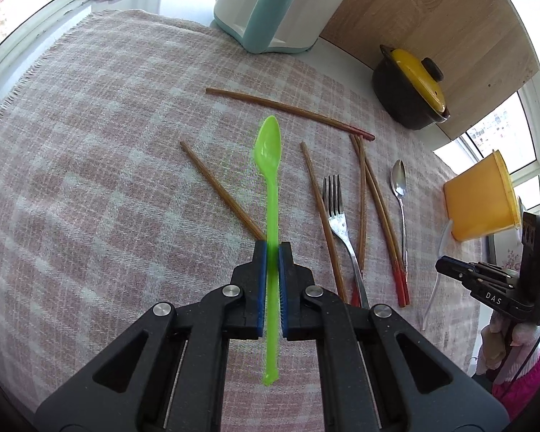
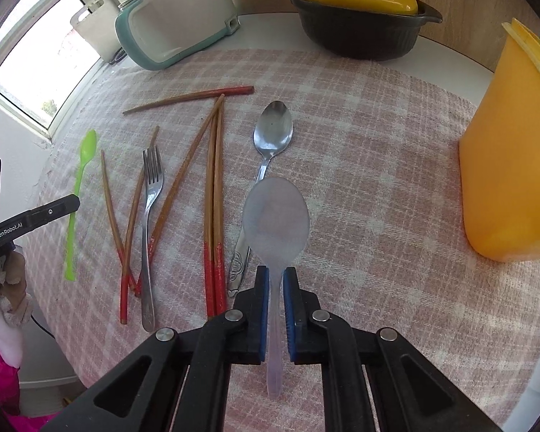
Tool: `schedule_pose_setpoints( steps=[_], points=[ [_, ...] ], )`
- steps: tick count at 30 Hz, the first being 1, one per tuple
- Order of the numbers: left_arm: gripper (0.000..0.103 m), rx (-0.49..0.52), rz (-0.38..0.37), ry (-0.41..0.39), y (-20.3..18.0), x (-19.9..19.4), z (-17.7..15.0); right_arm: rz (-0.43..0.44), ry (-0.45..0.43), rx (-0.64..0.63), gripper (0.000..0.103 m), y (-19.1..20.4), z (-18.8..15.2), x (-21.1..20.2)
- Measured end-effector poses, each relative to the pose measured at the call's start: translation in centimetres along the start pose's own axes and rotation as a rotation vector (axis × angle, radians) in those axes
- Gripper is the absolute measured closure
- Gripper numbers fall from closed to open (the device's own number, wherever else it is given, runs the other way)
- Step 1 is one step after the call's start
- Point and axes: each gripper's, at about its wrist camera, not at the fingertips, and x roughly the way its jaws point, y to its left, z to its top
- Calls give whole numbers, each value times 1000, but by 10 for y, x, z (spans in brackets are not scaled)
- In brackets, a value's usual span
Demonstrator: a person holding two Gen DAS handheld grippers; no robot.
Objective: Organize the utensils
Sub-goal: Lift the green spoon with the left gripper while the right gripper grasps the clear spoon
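Lime-green plastic, a long-handled spoon (image 1: 268, 151) is pinched mid-handle in the left gripper (image 1: 273, 248) above the pink checked cloth (image 1: 108, 180). The right gripper (image 2: 276, 275) clamps a translucent plastic spoon (image 2: 276, 216) by its neck, over a steel spoon (image 2: 273, 131), beside red-tipped wooden chopsticks (image 2: 214, 216) and a steel fork (image 2: 150, 194).

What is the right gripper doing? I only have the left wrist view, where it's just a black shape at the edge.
Observer: The right gripper is shut on a clear plastic spoon, bowl pointing forward.
Operator: Where's the orange container relative to it?
Observer: The orange container stands on the cloth to that gripper's right, upright.
Operator: Can you see my green spoon from there?
Observer: Yes, the green spoon shows at the far left, with the left gripper across its handle.
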Motion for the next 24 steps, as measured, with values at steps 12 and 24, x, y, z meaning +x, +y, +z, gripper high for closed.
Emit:
schedule_pose_setpoints(
  steps=[12,24],
  points=[
    [100,43,-20,-57,-38,-15,-2,5,-105,36,99,-14,-13,-38],
    [100,64,-27,-71,-46,-20,-5,12,-62,4,89,-10,-15,-19]
  ],
)
